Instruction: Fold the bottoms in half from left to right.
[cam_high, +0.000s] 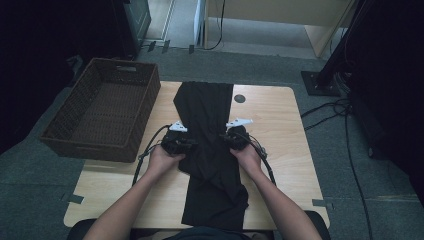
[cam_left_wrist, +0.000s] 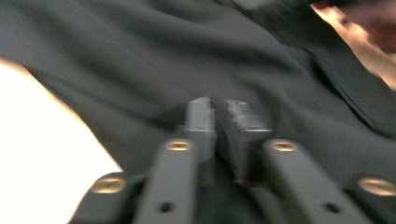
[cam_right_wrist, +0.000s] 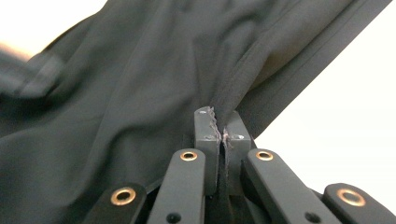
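A long black garment (cam_high: 206, 115) lies lengthwise down the middle of the wooden table (cam_high: 280, 135), its near end hanging over the front edge. My left gripper (cam_high: 186, 145) is at the garment's left edge; in the left gripper view, which is blurred, its jaws (cam_left_wrist: 219, 112) stand a little apart over the dark cloth (cam_left_wrist: 140, 56). At the garment's right edge my right gripper (cam_high: 231, 140) is shut on a raised fold of the hem (cam_right_wrist: 233, 93), pinched between its pads (cam_right_wrist: 219, 126). Both hands hold the grippers level with each other, pointing inward.
A brown wicker basket (cam_high: 75, 102) sits at the table's left side, partly overhanging it. A round dark grommet (cam_high: 239, 98) is in the tabletop beside the garment. Cables (cam_high: 340, 112) and a stand base (cam_high: 320, 82) lie on the floor at the right.
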